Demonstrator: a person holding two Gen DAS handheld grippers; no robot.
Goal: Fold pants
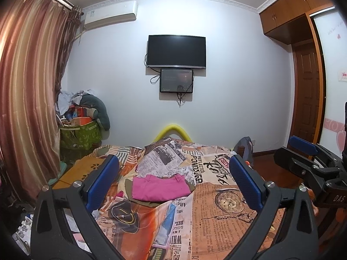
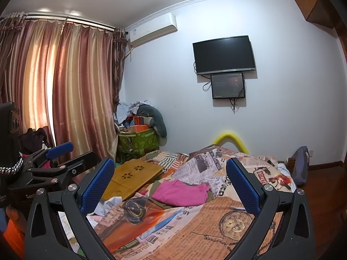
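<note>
Pink pants [image 1: 159,188] lie folded atop an olive garment [image 1: 151,203] on the bed [image 1: 216,227]. Left gripper [image 1: 174,182] and right gripper [image 2: 170,185] are raised, jaws wide, empty. Fold appears complete; next: fetch another garment.

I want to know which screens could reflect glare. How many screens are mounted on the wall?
2. A large dark TV hangs on the far wall, and a smaller screen is mounted directly beneath it, its top at the TV's lower edge. Nothing suggests more, though the wall continues beyond view.
</note>
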